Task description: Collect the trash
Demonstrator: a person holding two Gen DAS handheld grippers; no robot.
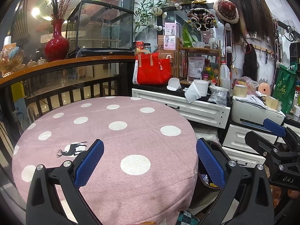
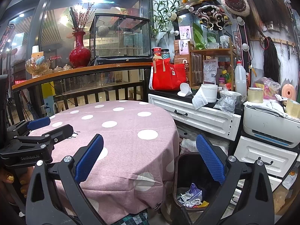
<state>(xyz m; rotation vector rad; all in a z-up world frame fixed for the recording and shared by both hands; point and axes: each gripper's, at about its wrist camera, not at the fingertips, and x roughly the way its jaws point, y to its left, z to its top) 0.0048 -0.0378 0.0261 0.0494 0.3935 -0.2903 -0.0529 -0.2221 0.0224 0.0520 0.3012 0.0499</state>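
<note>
The left gripper (image 1: 150, 166) is hovering over the round table (image 1: 116, 136), its blue pads spread wide with nothing between them; the pink polka-dot cloth is showing a black deer print at about nine o'clock from that gripper. The right gripper (image 2: 150, 161) is likewise standing released and empty, straddling the table's edge and the dark trash bin (image 2: 187, 170) at its five o'clock. Inside the bin, crumpled wrappers (image 2: 190, 196) in white, purple and yellow are lying in a heap at the bottom. In the right wrist view the left gripper's body is reading "GenRobot.AI" at nine o'clock; in the left wrist view the right gripper's body is showing "DAS", probably part of a longer marking cut off by the angle. Beyond the table at one o'clock, a white drawer cabinet (image 2: 198, 114) is carrying a red tote bag (image 2: 166, 75), a paper roll (image 2: 203, 94) and a clear plastic bag (image 2: 226, 101). The labels on the packets behind are too small to read.
</note>
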